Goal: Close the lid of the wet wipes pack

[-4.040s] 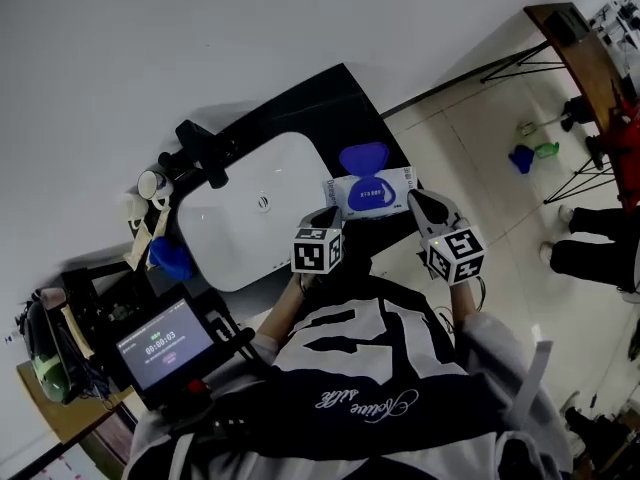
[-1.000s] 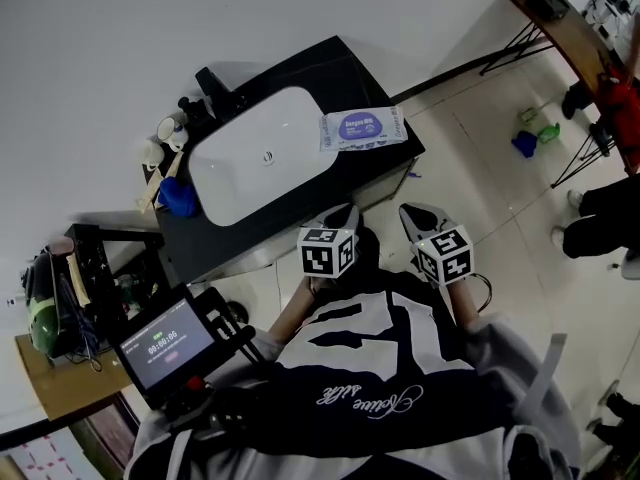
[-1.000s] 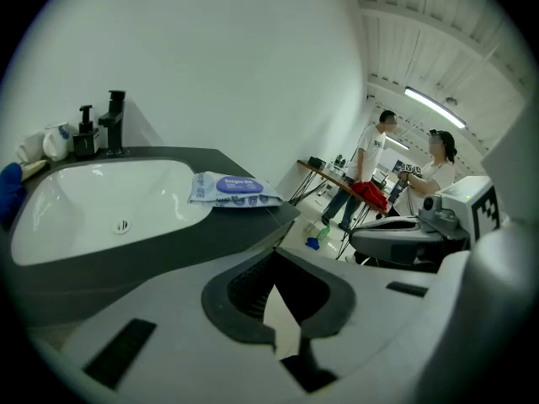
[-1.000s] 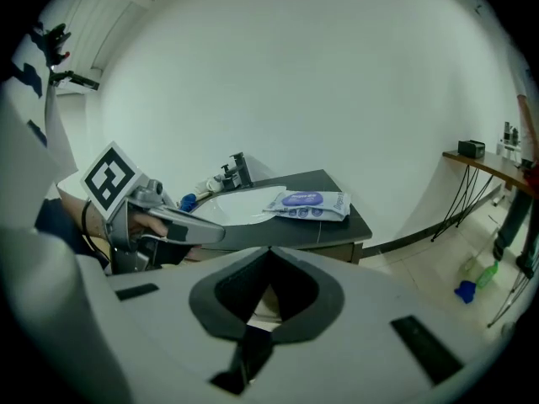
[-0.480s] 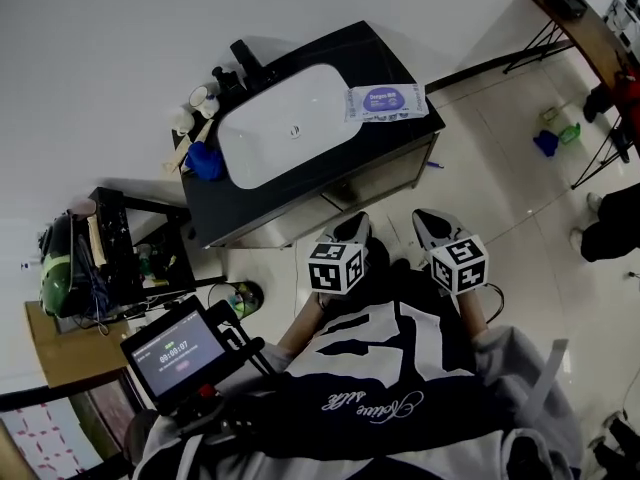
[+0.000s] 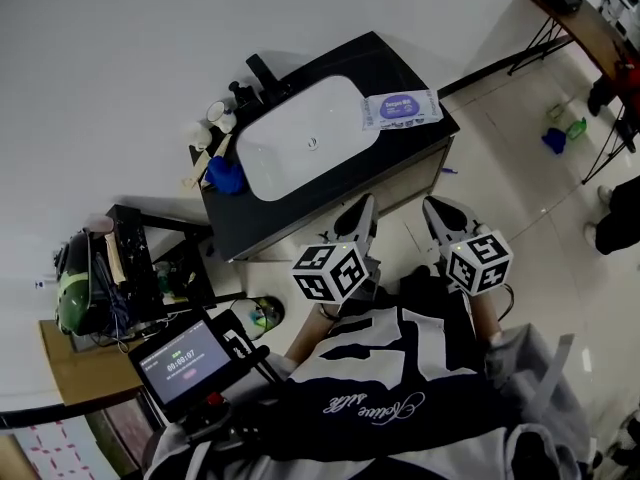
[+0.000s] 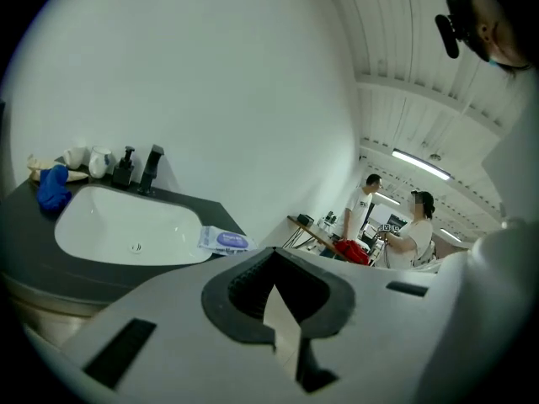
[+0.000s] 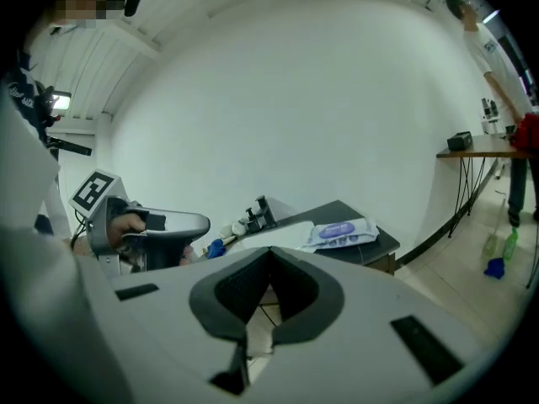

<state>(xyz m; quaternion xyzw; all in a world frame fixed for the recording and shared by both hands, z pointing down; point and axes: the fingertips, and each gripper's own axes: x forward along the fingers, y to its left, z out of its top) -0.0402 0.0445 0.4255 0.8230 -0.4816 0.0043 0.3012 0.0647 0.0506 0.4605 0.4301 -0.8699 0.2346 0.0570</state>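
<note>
Here, the wet wipes pack (image 6: 402, 109) is being shown lying flat on the black counter (image 6: 390, 63), on the end that falls at the picture's right in the head view, just beside the white sink (image 6: 300, 138). Its purple lid (image 8: 337, 228) is being seen down flat on the top face of the pack. Nothing is touching the pack.

The left gripper (image 6: 364, 210) and the right gripper (image 6: 436, 211) are being held side by side in front of the person's chest, over the tiled floor (image 6: 520, 198) and well apart from the counter. In the left gripper view the jaws are being kept together, tips meeting, with nothing between them; the pack is being seen beyond them at the sink's edge. In the right gripper view the jaws are likewise being kept together and empty, and the left gripper is being seen off to one side with a hand around its handle.

A dark faucet (image 6: 262, 73) is being seen behind the sink, with pale cups (image 6: 215, 113) and a blue bundle (image 6: 226, 175) near the sink's other end. A small screen (image 6: 185, 360) is being carried near the person's left side.
</note>
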